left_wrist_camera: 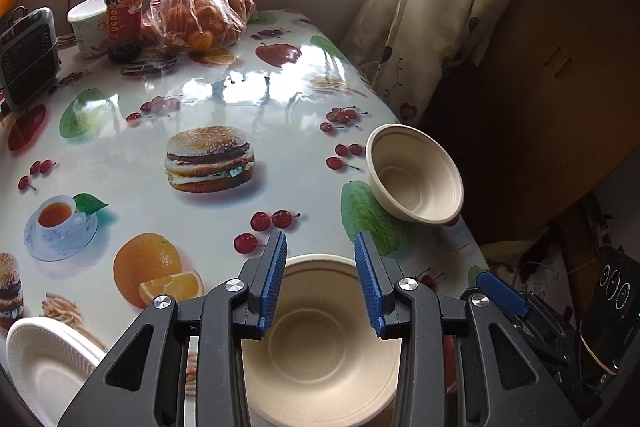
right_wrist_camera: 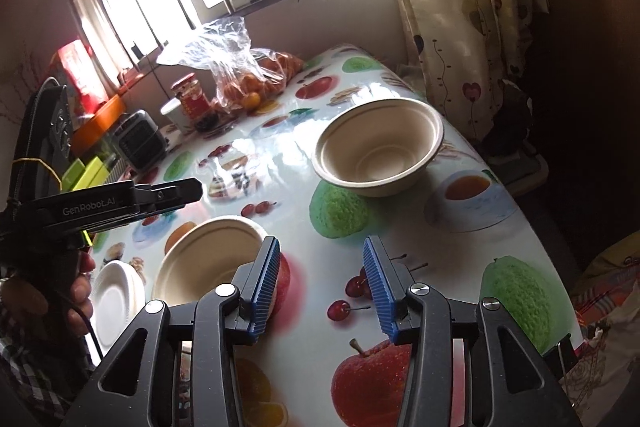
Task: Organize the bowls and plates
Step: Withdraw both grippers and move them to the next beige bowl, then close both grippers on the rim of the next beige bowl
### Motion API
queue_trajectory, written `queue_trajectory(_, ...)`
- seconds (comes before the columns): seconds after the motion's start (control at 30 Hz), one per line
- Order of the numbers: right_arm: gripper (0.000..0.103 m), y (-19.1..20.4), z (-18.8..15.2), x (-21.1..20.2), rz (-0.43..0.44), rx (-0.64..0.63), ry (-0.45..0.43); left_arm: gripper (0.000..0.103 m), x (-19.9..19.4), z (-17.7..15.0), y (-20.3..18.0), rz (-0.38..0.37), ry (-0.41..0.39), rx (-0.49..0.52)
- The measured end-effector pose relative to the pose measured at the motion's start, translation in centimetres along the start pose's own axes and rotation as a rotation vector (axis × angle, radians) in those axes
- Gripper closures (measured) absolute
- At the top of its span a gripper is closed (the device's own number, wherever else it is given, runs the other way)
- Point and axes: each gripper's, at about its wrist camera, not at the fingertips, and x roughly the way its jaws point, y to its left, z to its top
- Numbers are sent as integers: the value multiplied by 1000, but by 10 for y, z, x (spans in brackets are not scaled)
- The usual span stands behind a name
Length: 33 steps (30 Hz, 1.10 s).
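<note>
On glossy tablecloth (left_wrist_camera: pixel 280 99), round fibre bowls (left_wrist_camera: pixel 320 347).

The glossy white counter (left_wrist_camera: pixel 280 99) is printed with burgers, red cherries, oranges, red apples, green fruit and cups of tea. Two round beige pulp bowls sit on it, the near bowl (left_wrist_camera: pixel 320 347) and the far bowl (left_wrist_camera: pixel 416 179), both plain and unpatterned. A round white ribbed plate (left_wrist_camera: pixel 44 355) has fine ridges round its rim. Each black gripper, left (left_wrist_camera: pixel 321 281) and right (right_wrist_camera: pixel 322 287), carries blue ridged pads. The cream curtain (left_wrist_camera: pixel 432 11) shows dark red hearts. A red-labelled glass jar (left_wrist_camera: pixel 124 15) has a red lid.
</note>
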Motion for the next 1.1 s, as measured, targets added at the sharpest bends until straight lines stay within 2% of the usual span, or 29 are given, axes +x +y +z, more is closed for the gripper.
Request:
queue_trajectory(0.53, 60, -46, 42, 21, -104, 25, -35, 66, 45, 45, -39, -24, 26, 57)
queue_trajectory(1.1, 60, -69, 58, 54, -135, 38, -1, 66, 93, 62, -41, -16, 86, 53)
